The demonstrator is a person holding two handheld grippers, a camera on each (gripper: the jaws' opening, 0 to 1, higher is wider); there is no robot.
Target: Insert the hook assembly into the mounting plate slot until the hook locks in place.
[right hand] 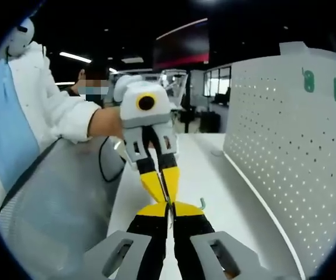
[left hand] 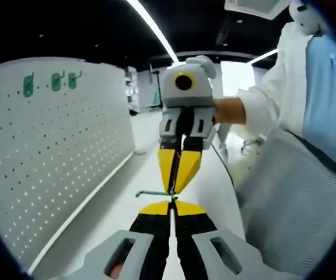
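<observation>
The hook (left hand: 156,193) is a thin green wire piece held in mid-air above the white desk (left hand: 127,192), caught where the two sets of tongs meet tip to tip. In the left gripper view the left tongs (left hand: 172,204) rise from the near edge with their yellow-tipped jaws pressed together, and the right tongs (left hand: 177,186) come in from the far side, also closed down to a point. The wire sits right at that junction, so both appear to be pinching it, though which pair carries the load I cannot tell. Its long axis runs roughly crosswise to the jaws, with most of its length sticking out to the left towards the white pegboard (left hand: 57,151), and a small bend at that free end. In the right gripper view, only a short green curl (right hand: 202,203) peeks out to the right of the right tongs (right hand: 170,205), which meet the left tongs (right hand: 163,189) there. It looks very light, stiff but bendable, and smooth enough to swivel in a pinch, so a hold near its middle seems soundest. Three green hooks (left hand: 28,84) already hang high on the pegboard.
</observation>
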